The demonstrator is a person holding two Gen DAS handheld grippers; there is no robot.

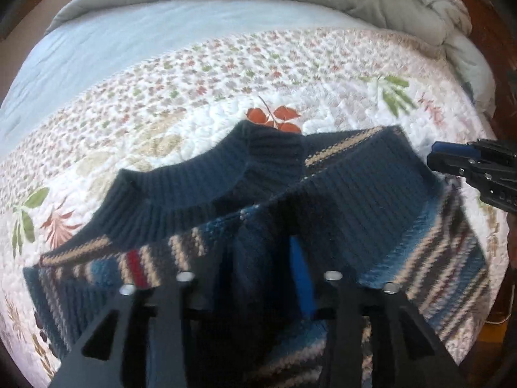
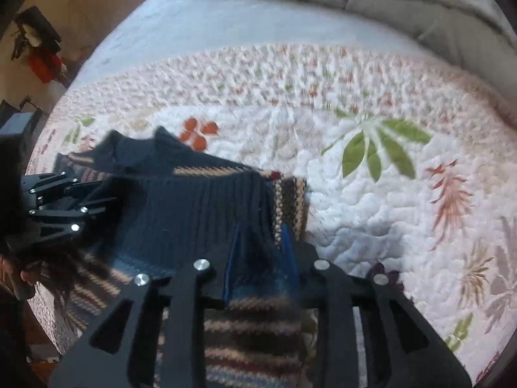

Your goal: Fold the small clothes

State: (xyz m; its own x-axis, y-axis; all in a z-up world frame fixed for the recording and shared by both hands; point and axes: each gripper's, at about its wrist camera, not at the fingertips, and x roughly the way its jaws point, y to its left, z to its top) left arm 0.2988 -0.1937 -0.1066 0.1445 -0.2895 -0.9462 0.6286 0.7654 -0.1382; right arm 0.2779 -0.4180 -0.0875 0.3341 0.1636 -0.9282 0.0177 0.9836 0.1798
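The sweater (image 1: 355,194) lay crosswise directly beneath both half-open tools, left tool (image 1: 263,258) and right tool (image 2: 260,242), each straddling its ribbed hem.

One sweater (image 1: 245,200), two grippers, perhaps two blankets.

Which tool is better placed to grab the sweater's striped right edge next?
Probably right. The right tool straddles the sweater beside that edge; the left tool sits farther along the ribbed band.

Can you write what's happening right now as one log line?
scene: striped sweater folded on floral quilt | left gripper: knit between jaws, grip unclear | right gripper: knit between jaws, grip unclear
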